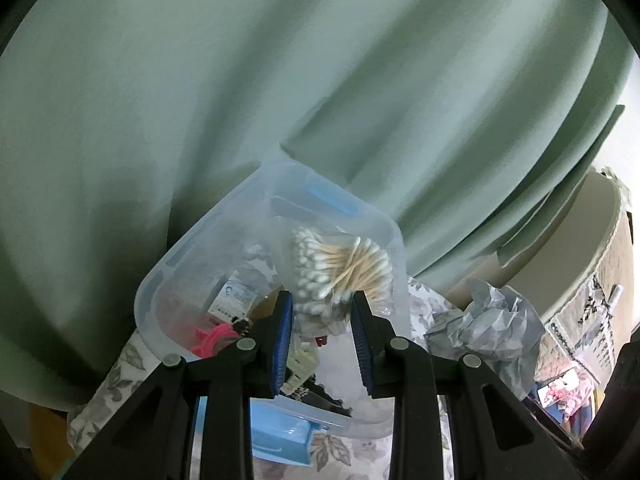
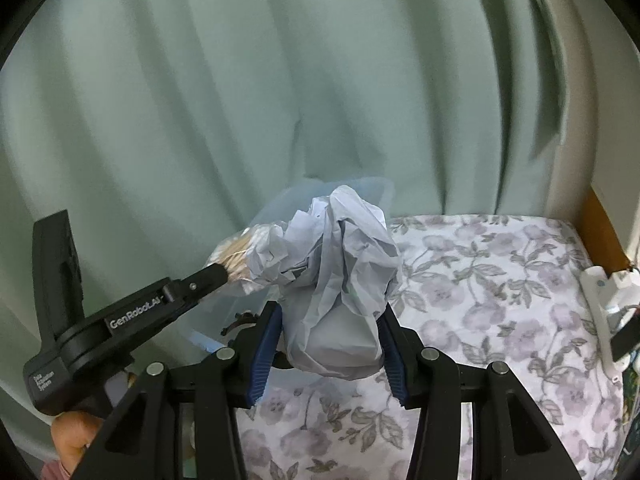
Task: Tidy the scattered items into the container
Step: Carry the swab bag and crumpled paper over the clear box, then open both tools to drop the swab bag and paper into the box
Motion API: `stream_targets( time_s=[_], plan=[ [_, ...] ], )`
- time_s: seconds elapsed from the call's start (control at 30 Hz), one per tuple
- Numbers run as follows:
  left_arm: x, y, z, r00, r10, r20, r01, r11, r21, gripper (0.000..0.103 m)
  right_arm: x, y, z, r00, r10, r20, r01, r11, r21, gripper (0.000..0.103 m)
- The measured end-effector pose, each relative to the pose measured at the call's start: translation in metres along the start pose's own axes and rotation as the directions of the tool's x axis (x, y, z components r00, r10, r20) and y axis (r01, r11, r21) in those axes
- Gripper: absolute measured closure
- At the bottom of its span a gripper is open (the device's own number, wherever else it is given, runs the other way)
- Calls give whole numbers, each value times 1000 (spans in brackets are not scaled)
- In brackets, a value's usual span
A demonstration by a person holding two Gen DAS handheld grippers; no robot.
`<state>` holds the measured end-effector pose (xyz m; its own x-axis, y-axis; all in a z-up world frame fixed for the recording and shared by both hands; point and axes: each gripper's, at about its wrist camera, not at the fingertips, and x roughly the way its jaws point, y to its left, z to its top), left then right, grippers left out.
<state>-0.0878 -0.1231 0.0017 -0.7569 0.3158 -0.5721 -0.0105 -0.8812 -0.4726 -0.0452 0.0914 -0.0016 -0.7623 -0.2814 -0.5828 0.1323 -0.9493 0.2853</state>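
Container point(image 1: 192, 264) | L gripper point(image 1: 322, 312): swab bag point(image 1: 340, 268) | R gripper point(image 2: 330, 344): crumpled paper point(image 2: 340, 264)

A pale green curtain point(image 2: 200, 100) hangs in soft folds across the background, filling the frame from nine to two o'clock. At four o'clock, a floral-print cloth point(image 2: 500, 280) covers the surface below, bordered by an off-white wall point(image 2: 576, 160) in daylight.
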Motion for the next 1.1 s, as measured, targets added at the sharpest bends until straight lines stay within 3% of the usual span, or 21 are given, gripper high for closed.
stream_targets(
  time_s=[0.77, 1.1],
  plan=[
    [28, 29, -3, 996, 58, -64, -62, 996, -61, 72, 68, 41, 6, 990, 48, -135, -64, 991, -115, 49],
    [32, 26, -3, 998, 39, -50, -42, 998, -55, 45, 80, 36, 7, 985, 38, -169, -55, 993, -101, 42]
  ],
)
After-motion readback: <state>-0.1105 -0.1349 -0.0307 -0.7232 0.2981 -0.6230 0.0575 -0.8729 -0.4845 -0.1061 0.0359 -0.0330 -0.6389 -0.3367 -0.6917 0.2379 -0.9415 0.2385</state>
